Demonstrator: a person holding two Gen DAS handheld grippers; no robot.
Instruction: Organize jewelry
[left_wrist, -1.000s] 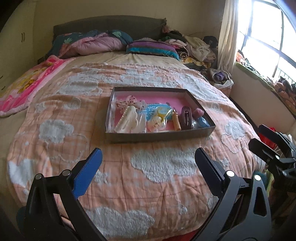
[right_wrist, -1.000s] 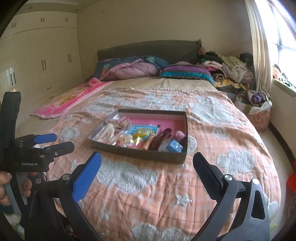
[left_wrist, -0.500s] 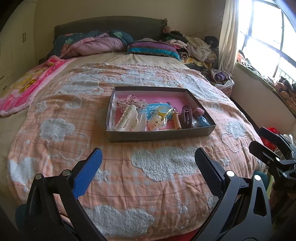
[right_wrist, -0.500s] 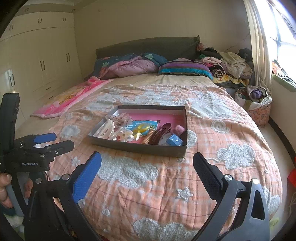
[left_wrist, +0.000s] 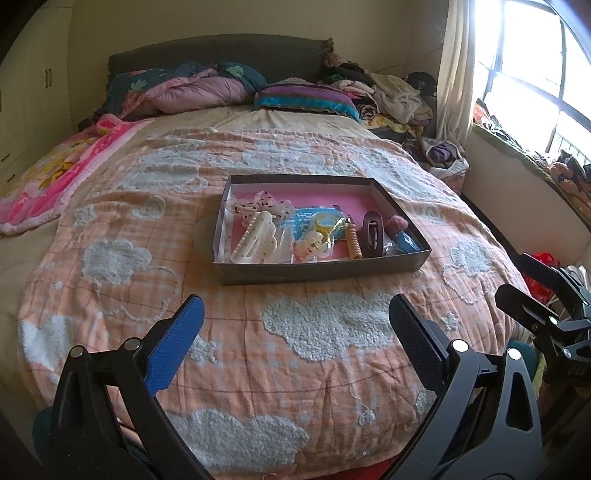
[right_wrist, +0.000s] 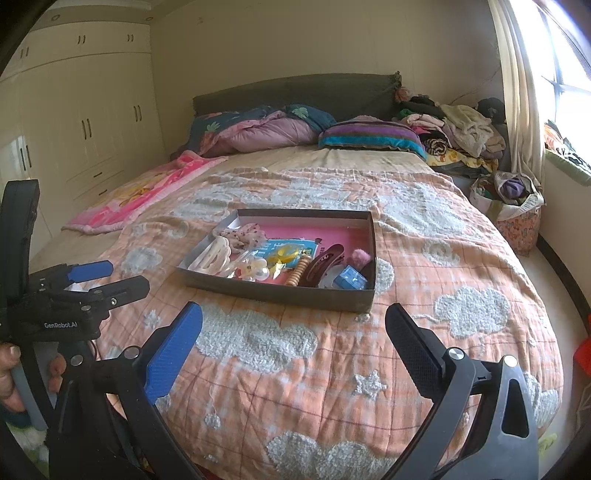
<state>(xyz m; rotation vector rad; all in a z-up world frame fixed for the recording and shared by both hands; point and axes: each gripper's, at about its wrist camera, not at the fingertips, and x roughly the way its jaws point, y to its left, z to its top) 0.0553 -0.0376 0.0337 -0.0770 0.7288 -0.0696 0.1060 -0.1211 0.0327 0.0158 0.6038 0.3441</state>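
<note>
Two views put you at the foot of the bed. From your left wrist, the left gripper (left_wrist: 293, 323) hovers spread wide and empty over the cloud-patterned quilt (left_wrist: 328, 325), well short of the shallow box (left_wrist: 321, 271) holding a cream claw clip (left_wrist: 255, 240) and a brown hair clip (left_wrist: 371, 234). From your right wrist, the right gripper (right_wrist: 293, 332) gapes wide with nothing in it, and the box (right_wrist: 280, 291) lies ahead on the quilt (right_wrist: 469, 314).
</note>
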